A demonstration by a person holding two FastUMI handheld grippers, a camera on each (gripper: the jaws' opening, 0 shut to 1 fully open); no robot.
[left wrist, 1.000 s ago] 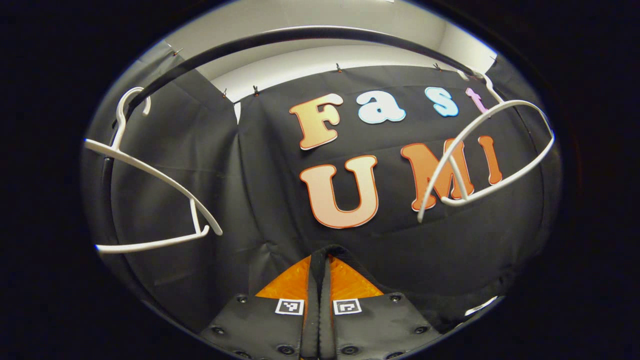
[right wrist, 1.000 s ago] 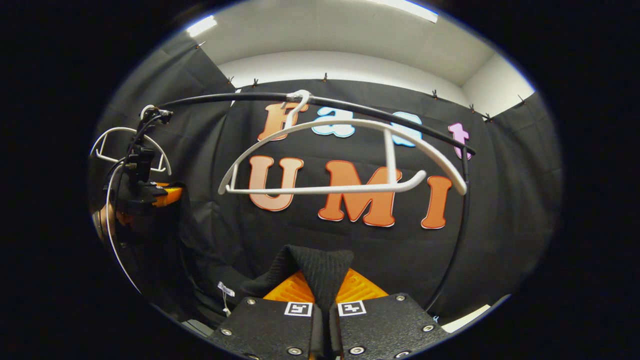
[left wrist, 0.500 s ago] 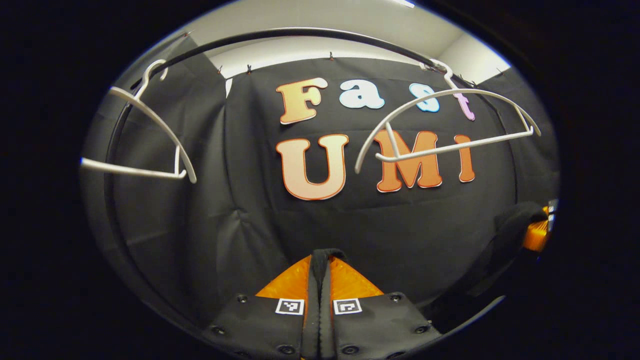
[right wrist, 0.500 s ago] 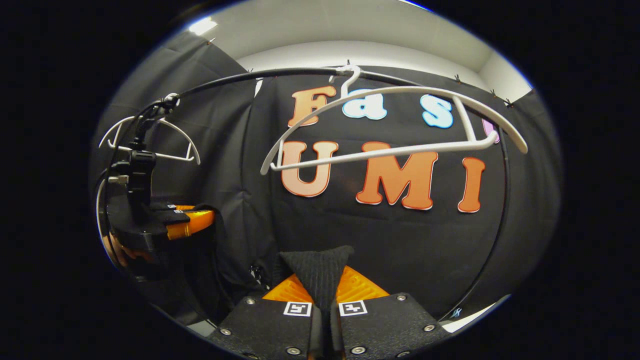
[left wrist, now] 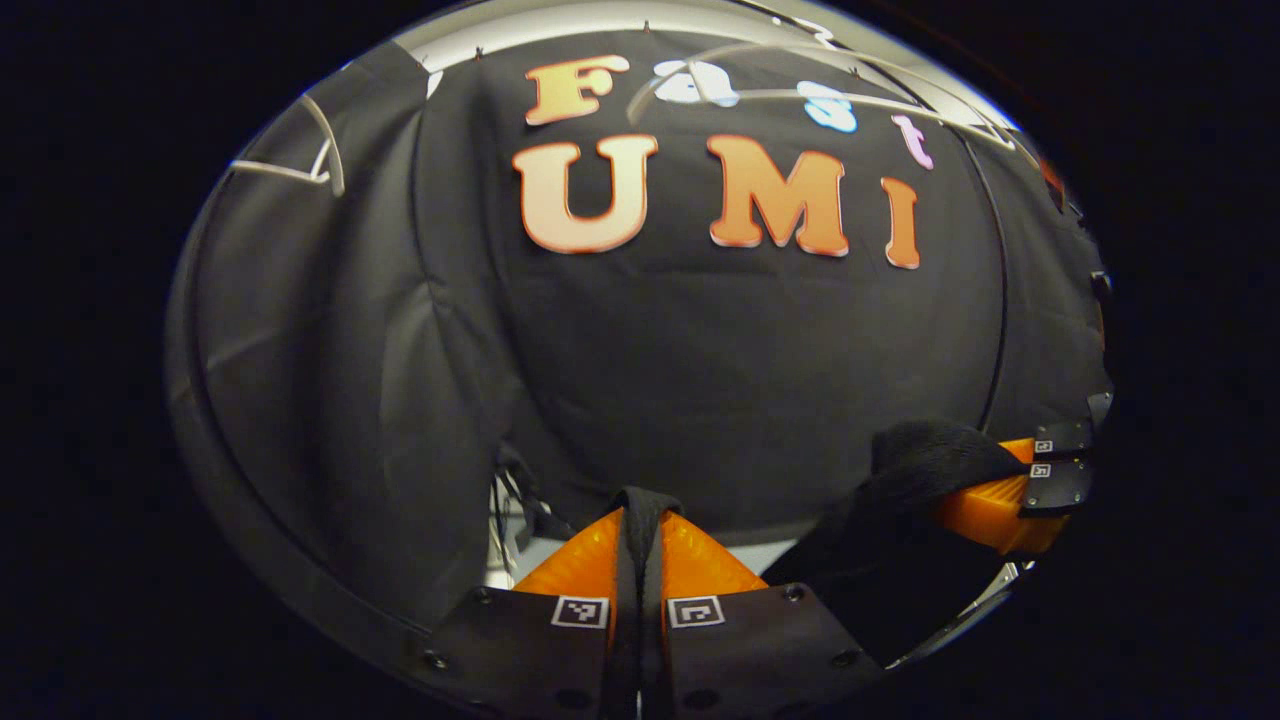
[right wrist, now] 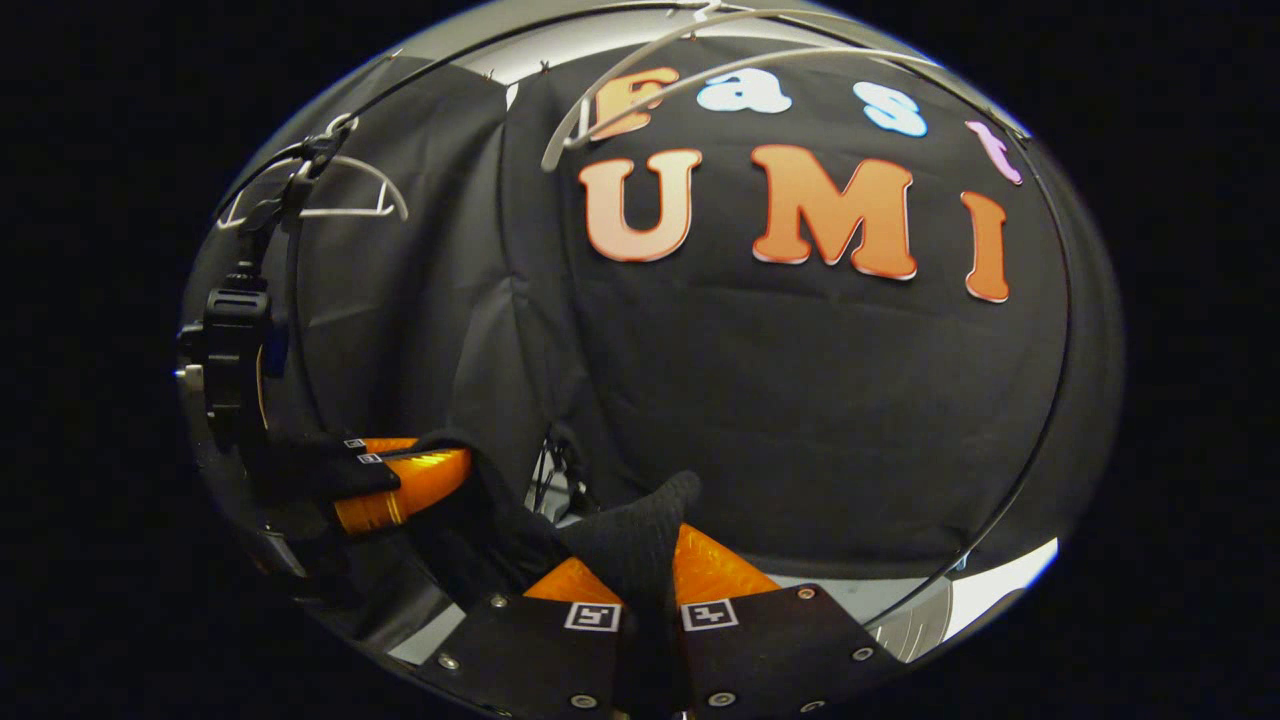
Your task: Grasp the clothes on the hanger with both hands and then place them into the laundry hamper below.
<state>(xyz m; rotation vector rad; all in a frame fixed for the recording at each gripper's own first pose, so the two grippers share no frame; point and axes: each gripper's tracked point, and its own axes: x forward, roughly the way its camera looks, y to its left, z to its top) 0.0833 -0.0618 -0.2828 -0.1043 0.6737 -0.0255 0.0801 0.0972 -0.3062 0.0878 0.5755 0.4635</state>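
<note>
Your left gripper (left wrist: 640, 520) and right gripper (right wrist: 640, 545) both pinch the black garment (right wrist: 630, 530); hanger (right wrist: 700, 50) at 12 o'clock.

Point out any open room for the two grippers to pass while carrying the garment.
Open: the wide gap below the white plastic hangers and in front of the black cloth wall. Crowded: low between the left gripper and the right gripper, where the black knit garment stretches between both pairs of fingers.
</note>
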